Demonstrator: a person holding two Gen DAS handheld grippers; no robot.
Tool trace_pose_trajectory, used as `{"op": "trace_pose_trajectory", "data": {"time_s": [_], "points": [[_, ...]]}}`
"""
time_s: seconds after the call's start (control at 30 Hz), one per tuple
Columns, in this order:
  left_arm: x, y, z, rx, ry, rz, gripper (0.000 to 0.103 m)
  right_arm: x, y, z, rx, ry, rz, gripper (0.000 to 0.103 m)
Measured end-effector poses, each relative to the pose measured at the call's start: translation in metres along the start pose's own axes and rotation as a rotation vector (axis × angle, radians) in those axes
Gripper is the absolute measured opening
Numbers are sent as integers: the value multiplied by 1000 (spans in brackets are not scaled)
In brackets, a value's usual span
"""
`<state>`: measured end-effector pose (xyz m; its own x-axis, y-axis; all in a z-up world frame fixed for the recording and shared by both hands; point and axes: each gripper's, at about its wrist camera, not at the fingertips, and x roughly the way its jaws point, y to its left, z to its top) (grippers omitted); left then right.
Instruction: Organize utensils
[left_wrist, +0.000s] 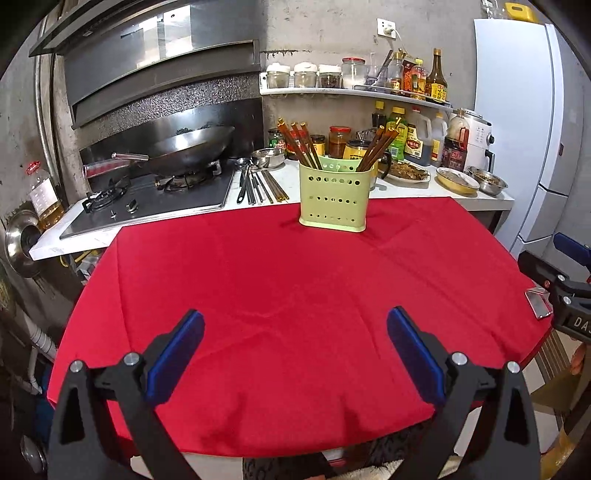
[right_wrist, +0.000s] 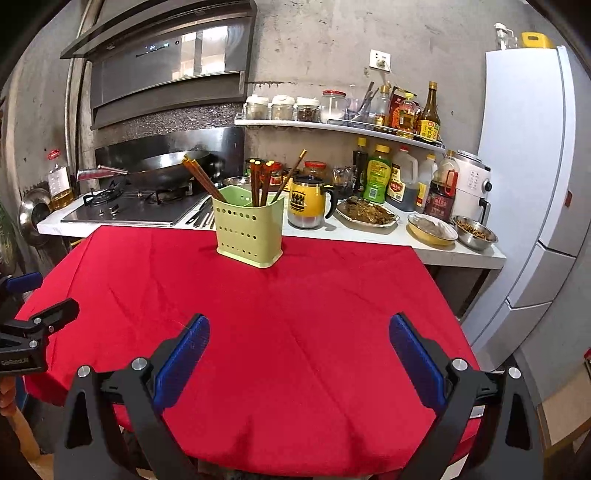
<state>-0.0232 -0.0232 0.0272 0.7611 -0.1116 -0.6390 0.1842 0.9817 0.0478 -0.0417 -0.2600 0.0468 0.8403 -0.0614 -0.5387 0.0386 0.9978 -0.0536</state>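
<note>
A pale green perforated utensil holder (left_wrist: 333, 197) (right_wrist: 249, 236) stands at the far edge of the red tablecloth (left_wrist: 280, 295) (right_wrist: 280, 314), with several brown chopsticks (left_wrist: 301, 144) (right_wrist: 258, 181) upright in it. More utensils (left_wrist: 258, 184) (right_wrist: 203, 218) lie loose on the white counter behind, beside the stove. My left gripper (left_wrist: 295, 332) hangs open over the near part of the cloth, nothing between its blue pads. My right gripper (right_wrist: 299, 336) is open too, wide and empty, well short of the holder. Each gripper shows at the other view's edge.
A gas stove with a wok (left_wrist: 188, 147) (right_wrist: 162, 170) sits back left. A yellow mug (right_wrist: 308, 203), food plates (right_wrist: 369, 214), bowls (right_wrist: 474, 230), bottles and jars crowd the counter and shelf. A white fridge (left_wrist: 517, 129) (right_wrist: 532, 166) stands at right. A small shiny metal piece (left_wrist: 537, 301) lies at the cloth's right edge.
</note>
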Motion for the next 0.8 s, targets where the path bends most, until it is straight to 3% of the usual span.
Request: {"op": "trace_pose_trajectory", "data": {"time_s": [0.8], "points": [[5, 3, 4, -14, 6, 9, 97, 4, -4, 2, 15, 4, -6, 97]]}}
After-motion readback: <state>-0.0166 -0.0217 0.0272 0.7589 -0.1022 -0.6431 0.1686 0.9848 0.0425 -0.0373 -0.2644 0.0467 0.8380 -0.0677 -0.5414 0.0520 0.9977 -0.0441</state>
